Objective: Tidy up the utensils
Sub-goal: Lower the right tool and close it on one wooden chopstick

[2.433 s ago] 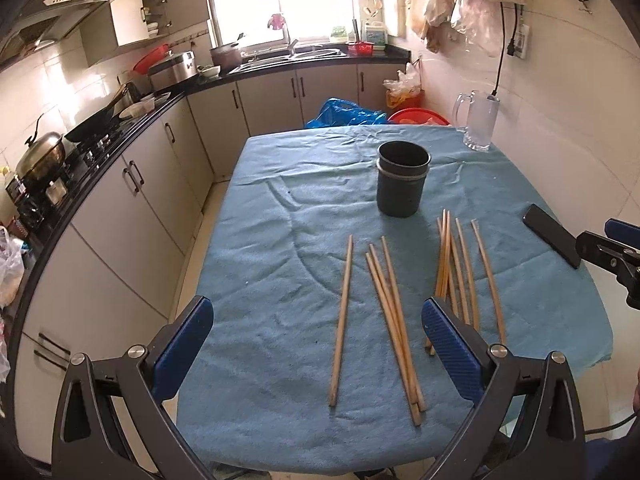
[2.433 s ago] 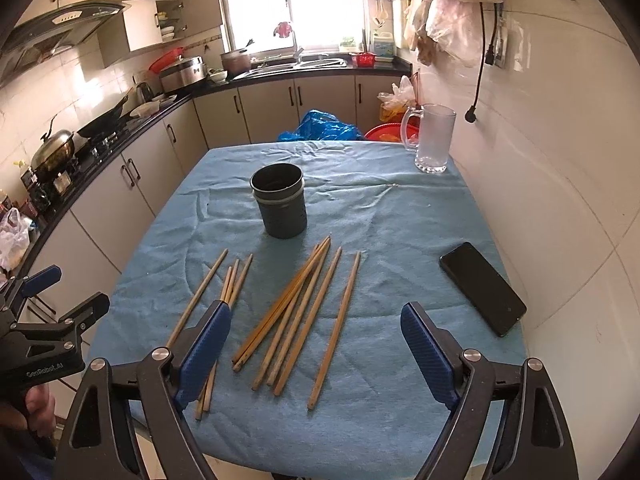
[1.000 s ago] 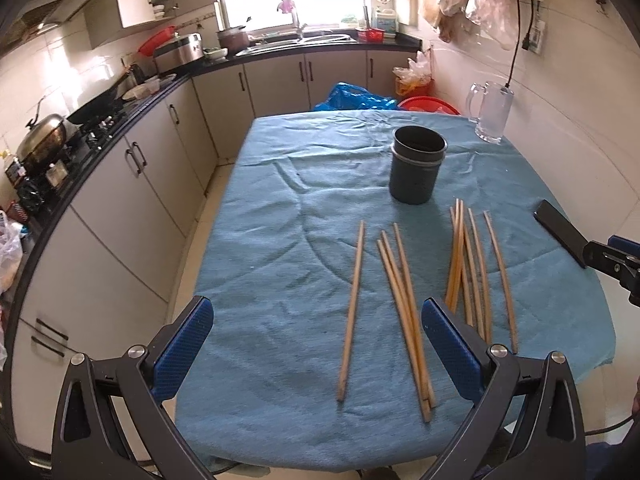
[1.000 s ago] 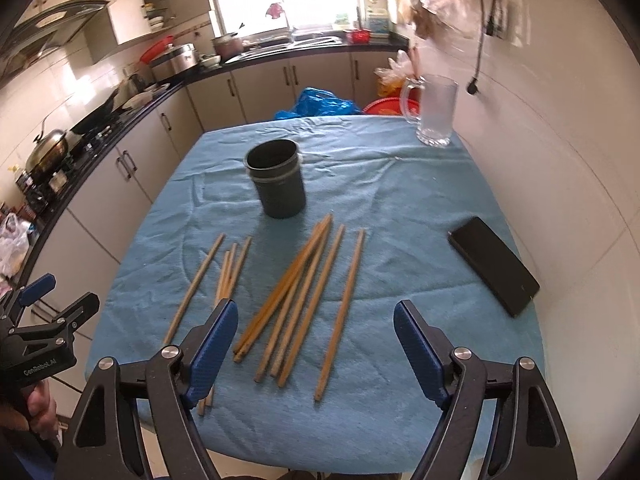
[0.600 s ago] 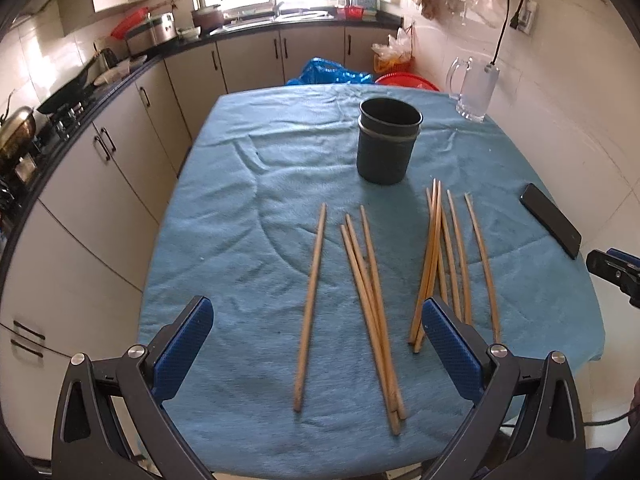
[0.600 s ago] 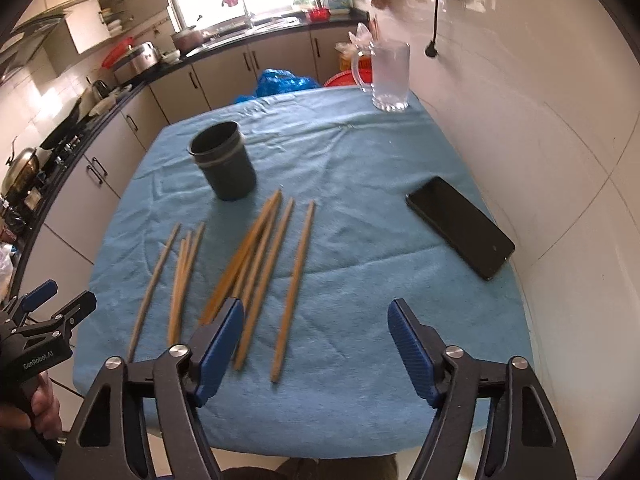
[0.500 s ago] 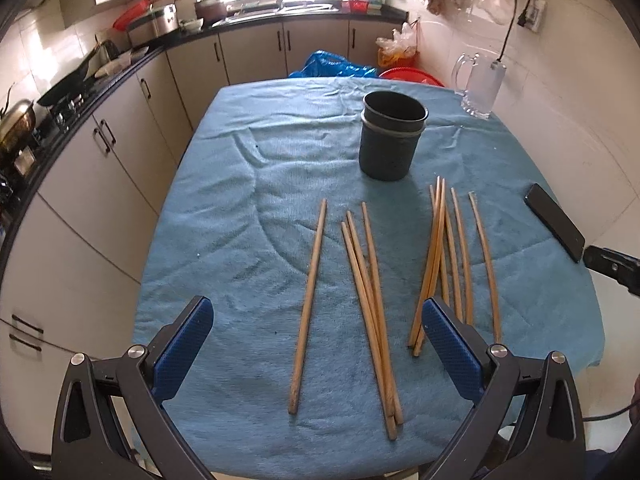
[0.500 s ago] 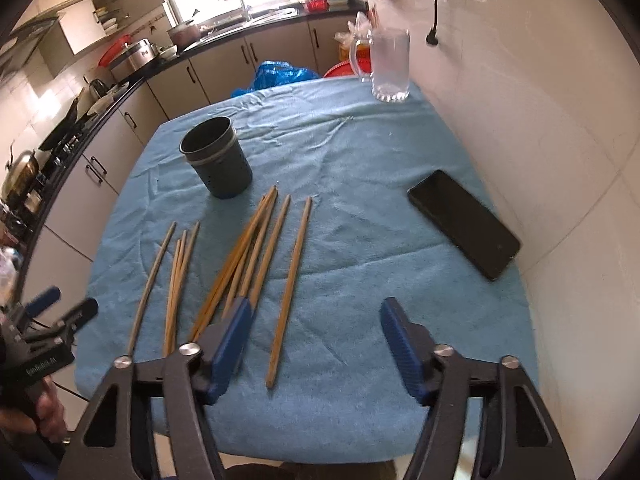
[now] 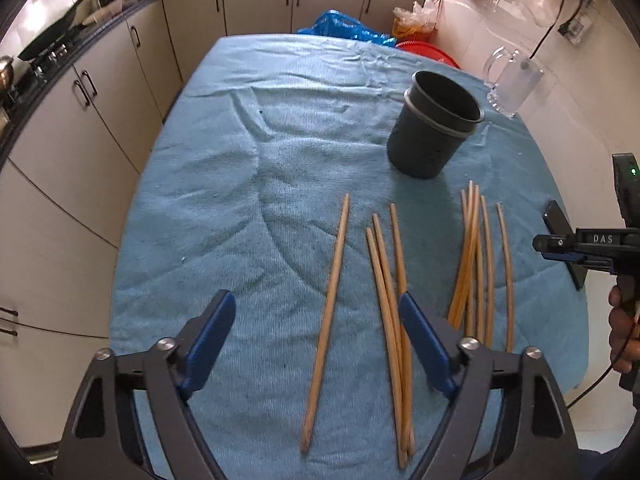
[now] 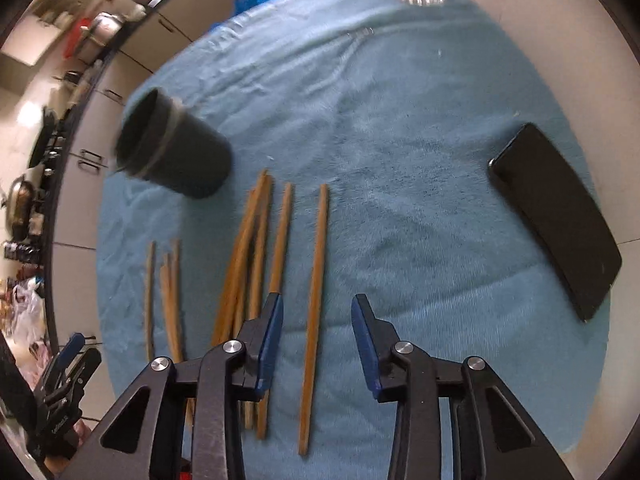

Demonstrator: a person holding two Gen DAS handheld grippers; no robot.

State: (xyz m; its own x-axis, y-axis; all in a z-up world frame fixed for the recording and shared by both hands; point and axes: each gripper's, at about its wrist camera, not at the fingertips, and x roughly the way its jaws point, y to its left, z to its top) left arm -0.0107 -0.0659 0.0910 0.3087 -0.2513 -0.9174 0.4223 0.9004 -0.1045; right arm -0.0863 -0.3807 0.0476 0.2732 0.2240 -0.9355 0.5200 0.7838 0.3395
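Observation:
Several wooden chopsticks lie in loose groups on the blue tablecloth (image 9: 208,200), in front of a dark empty cup (image 9: 434,132). My left gripper (image 9: 316,336) hangs over the leftmost single chopstick (image 9: 330,292). Its jaws are closing, wide of the stick and not touching it. A bunch of three chopsticks (image 9: 386,276) runs under its right pad. My right gripper (image 10: 318,336) straddles the rightmost single chopstick (image 10: 316,276). Its jaws are closing too, with a gap on both sides of the stick. The cup (image 10: 180,156) stands beyond the other chopsticks (image 10: 248,248).
A black phone (image 10: 556,216) lies on the cloth (image 10: 400,140) at the right, near the wall. A glass mug (image 9: 512,80) stands at the far right corner. Kitchen cabinets (image 9: 120,80) line the left and far sides. The table's near edge is just below both grippers.
Both grippers have dropped towards the table and tipped downward, so the chopsticks look larger. Both pairs of jaws have narrowed, the right far more. The right gripper now straddles one chopstick.

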